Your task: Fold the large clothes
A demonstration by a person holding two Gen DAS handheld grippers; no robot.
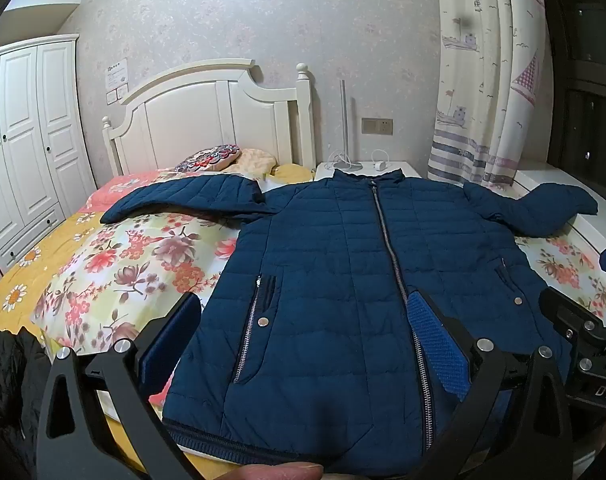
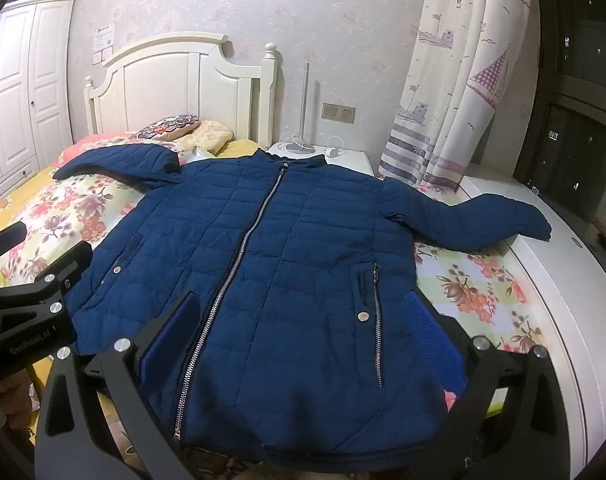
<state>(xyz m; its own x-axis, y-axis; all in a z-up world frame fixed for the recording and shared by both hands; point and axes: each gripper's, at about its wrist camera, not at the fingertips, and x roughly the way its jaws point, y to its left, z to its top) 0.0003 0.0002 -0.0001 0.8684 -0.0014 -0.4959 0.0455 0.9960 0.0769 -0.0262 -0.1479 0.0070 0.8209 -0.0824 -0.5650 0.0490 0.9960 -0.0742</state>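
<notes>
A navy quilted jacket (image 1: 343, 264) lies flat and front up on the floral bed cover, zipped, collar toward the headboard, both sleeves spread out. It also shows in the right wrist view (image 2: 287, 248). My left gripper (image 1: 307, 328) is open above the jacket's lower left part, holding nothing. My right gripper (image 2: 303, 320) is open above the jacket's lower right part, holding nothing. Each gripper's black body shows at the edge of the other's view: the right one (image 1: 583, 336), the left one (image 2: 27, 300).
The floral bed cover (image 1: 135, 264) spreads left. Pillows (image 1: 223, 158) lie by the white headboard (image 1: 207, 116). A white nightstand (image 1: 399, 168) with a lamp stands behind the collar. A white ledge (image 2: 551, 264) runs along the right. A black garment (image 1: 7, 376) lies at the near left.
</notes>
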